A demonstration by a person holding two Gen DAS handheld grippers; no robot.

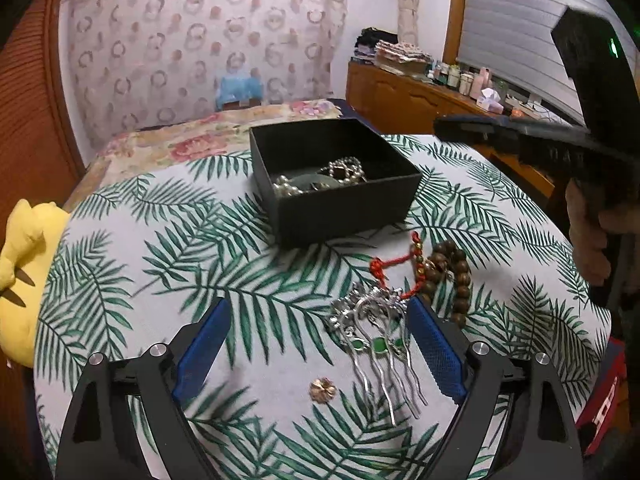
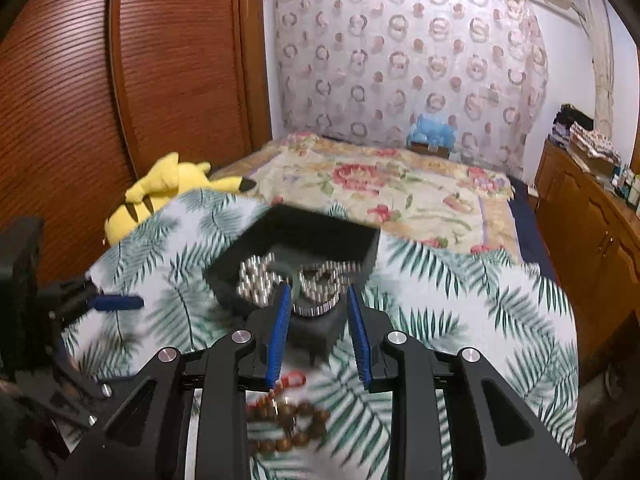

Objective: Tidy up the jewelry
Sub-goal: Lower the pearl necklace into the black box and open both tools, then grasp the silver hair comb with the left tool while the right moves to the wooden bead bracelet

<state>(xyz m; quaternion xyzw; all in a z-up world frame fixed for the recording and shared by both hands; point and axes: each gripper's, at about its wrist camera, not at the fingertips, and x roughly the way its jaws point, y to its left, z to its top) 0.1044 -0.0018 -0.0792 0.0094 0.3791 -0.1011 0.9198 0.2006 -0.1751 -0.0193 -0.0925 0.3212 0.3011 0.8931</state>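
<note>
Two wrist views of a jewelry-sorting task on a bench (image 1: 132,264) covered with a palm-leaf cloth. The black box (image 1: 340,208) stood open near the middle of the bench and already held a pearl-like strand (image 1: 286,188) and a metallic chain piece (image 1: 346,170). Nearer the camera lay a silver hair comb (image 1: 380,332) with green stones, a red cord charm (image 1: 394,266), a wooden bead bracelet (image 1: 456,276) and a small gold flower piece (image 1: 322,390). The left hand-held gripper (image 1: 320,340) was spread wide, empty, with its right pad just beside the comb's ornate head. The right hand-held gripper (image 2: 318,332) hovered with fingers apart and nothing between them, pointing at the box; its view was motion-blurred, so fine contact could not be judged. Risks, as judged from this arrangement: the comb, cord and bracelet lay touching or overlapping, so closing on the comb could snag the cord and drag the beads along; the comb's thin tines lay flat on soft cloth, so the pads might pinch fabric or slip off the metal; a fast-moving right gripper could knock the light box; and the small flower piece, lying apart near the left gripper, could be swept aside or overlooked.
</note>
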